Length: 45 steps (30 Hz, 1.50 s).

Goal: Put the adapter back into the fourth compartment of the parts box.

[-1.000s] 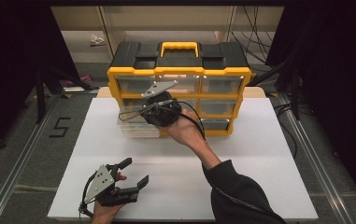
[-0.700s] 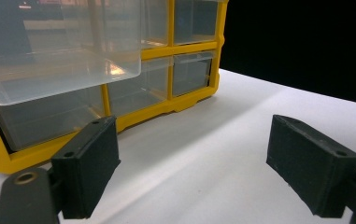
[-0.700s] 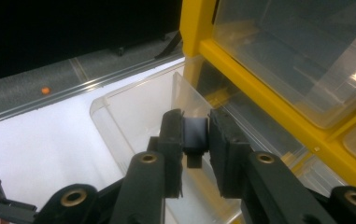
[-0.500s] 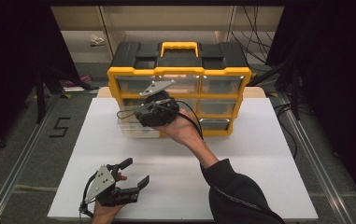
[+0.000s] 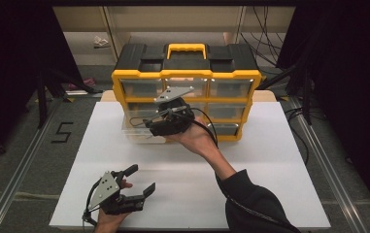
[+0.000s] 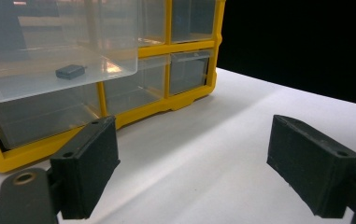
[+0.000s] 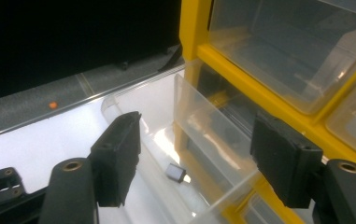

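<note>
**Right tool lets go over the open drawer**

Compared with a second ago, the right tool (image 5: pixel 149 127) has just been opening its jaws: they were shut then, and now they stand well apart above the pulled-out clear drawer (image 5: pixel 141 130) at the lower left of the yellow and black organizer (image 5: pixel 185 73). In the right gripper view nothing sits between the jaws. A small dark block (image 7: pixel 175 173) lies on the drawer's floor below them, free of both pads. The hand itself has hardly shifted; it hovers in front of the cabinet's middle row, as in the earlier frames.

The left tool (image 5: pixel 141 179) has not moved. It rests low at the near left of the white tabletop (image 5: pixel 270 160), jaws spread wide and holding nothing, well apart from the organizer. Its own view looks across the tabletop at the drawer from the side, where the same small dark block (image 6: pixel 69 71) shows through the clear wall, lying flat near the drawer's left part.

The drawer stays pulled out as before, and the other drawers of the organizer sit closed in their frame.

The only writing that can be read is a black figure "5" (image 5: pixel 62 132) marked on the grey floor to the left of the tabletop. No brand or label on the organizer is legible.
</note>
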Motion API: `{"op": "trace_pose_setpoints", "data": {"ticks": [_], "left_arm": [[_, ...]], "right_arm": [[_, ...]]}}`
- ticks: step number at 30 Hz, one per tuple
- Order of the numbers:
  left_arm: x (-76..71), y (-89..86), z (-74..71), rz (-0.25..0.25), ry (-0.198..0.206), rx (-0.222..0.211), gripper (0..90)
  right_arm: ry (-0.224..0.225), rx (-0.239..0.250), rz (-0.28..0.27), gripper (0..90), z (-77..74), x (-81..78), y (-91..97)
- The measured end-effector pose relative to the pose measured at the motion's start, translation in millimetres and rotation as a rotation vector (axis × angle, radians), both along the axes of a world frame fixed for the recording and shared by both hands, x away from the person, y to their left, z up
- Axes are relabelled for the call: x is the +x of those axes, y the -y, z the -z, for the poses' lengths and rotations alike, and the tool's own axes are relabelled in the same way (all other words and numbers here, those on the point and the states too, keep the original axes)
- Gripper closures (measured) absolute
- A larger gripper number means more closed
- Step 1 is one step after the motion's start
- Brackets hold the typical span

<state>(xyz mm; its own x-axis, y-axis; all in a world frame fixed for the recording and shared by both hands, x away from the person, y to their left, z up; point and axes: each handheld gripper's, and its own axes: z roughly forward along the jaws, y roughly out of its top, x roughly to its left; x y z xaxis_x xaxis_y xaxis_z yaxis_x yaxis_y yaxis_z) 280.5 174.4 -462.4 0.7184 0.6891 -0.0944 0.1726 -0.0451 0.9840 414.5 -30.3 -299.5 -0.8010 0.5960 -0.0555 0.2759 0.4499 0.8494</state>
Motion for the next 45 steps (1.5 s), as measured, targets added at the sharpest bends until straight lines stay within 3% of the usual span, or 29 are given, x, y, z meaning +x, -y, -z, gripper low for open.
{"op": "trace_pose_setpoints", "data": {"ticks": [19, 45], "left_arm": [[0.5, 0.4, 0.2, 0.007, -0.002, 0.006, 15.5], [0.8, -1.6, -0.4, 0.000, 0.006, 0.002, 15.5]], "right_arm": [[0.036, 0.039, -0.018, 29.7, 3.8, -21.8, 26.1], [0.067, 0.077, 0.013, 28.9, 14.0, -41.0, 60.2]]}}
